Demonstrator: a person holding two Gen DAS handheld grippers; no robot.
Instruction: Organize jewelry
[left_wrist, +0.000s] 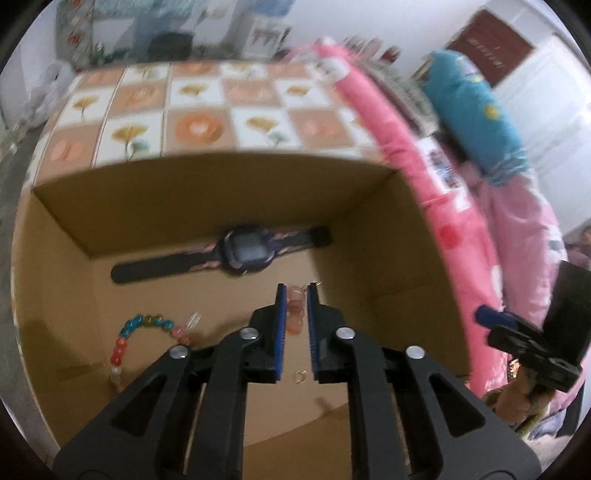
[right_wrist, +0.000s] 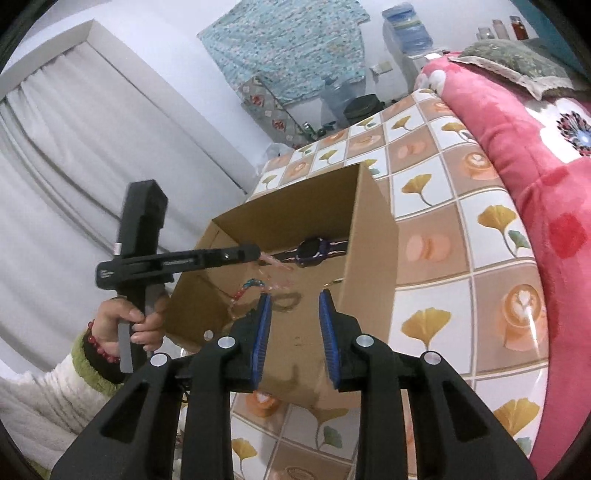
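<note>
Gripping a pale pink translucent bead bracelet (left_wrist: 296, 310), the left gripper (left_wrist: 296, 295) has its blue-padded fingers (left_wrist: 281, 321) clamped on it over the open brown cardboard box (left_wrist: 236, 192). Bracelet hangs inside the box, above the floor. Dark purple square-faced wristwatch (left_wrist: 242, 251) lies at 12 o'clock of the gripper, by the far wall; multicoloured bead bracelet (left_wrist: 140, 328) at 9 o'clock. Right gripper (right_wrist: 294, 295) hovers at the near wall, fingers spread apart, holding nothing.
</note>
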